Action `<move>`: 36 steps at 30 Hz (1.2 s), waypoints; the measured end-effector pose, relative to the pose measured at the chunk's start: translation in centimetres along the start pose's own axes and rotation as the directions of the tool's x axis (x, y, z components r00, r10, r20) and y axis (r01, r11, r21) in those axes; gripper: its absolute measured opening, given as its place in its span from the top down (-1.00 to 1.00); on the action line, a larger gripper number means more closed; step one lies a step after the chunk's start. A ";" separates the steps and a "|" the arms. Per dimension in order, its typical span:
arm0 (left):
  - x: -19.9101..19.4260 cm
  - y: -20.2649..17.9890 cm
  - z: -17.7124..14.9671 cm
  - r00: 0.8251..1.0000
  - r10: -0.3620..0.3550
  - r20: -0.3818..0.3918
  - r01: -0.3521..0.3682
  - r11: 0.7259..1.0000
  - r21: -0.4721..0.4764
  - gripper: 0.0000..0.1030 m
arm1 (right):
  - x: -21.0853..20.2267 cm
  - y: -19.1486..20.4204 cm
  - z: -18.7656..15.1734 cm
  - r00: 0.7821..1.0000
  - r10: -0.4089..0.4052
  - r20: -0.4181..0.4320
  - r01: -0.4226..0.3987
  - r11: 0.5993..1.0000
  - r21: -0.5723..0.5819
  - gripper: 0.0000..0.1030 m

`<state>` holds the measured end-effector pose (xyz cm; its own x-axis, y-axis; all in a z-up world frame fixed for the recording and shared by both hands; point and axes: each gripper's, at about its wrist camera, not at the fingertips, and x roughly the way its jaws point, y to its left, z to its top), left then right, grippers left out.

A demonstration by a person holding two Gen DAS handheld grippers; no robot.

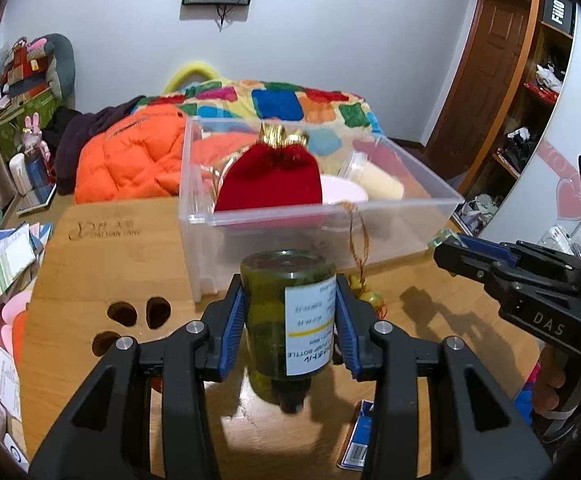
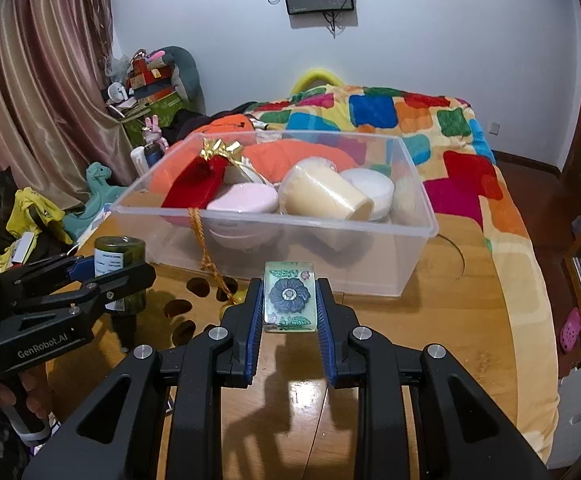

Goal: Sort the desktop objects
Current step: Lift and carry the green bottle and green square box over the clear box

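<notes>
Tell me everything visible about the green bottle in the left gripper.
The green bottle is dark, see-through olive green, glass or plastic by its look, with a white printed label crossed by a yellow stripe. The left gripper is shut on its body, blue pads on either side. Its flat base points toward the clear storage box and its dark neck toward the camera. It hangs above the wooden table, touching only the pads. The right wrist view shows it too.
</notes>
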<state>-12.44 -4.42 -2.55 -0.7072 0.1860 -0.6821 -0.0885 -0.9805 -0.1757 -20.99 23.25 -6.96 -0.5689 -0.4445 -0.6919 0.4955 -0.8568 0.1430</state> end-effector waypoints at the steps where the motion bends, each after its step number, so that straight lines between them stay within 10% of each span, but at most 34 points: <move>1: -0.2 0.0 0.1 1.000 -0.001 0.006 0.001 1.000 0.001 0.20 | -0.1 0.0 0.1 1.000 0.002 0.005 -0.002 1.000 -0.001 0.57; 36: -4.1 1.0 8.1 0.990 -0.017 0.142 0.009 0.998 0.061 0.20 | -1.0 -0.3 4.5 0.997 -0.009 0.079 0.013 0.998 -0.055 0.57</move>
<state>-15.31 -6.69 5.82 -0.7979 0.1919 -0.5715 -0.1370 -0.9809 -0.1382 -23.51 22.78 -3.11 -0.6237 -0.4561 -0.6348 0.5232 -0.8470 0.0945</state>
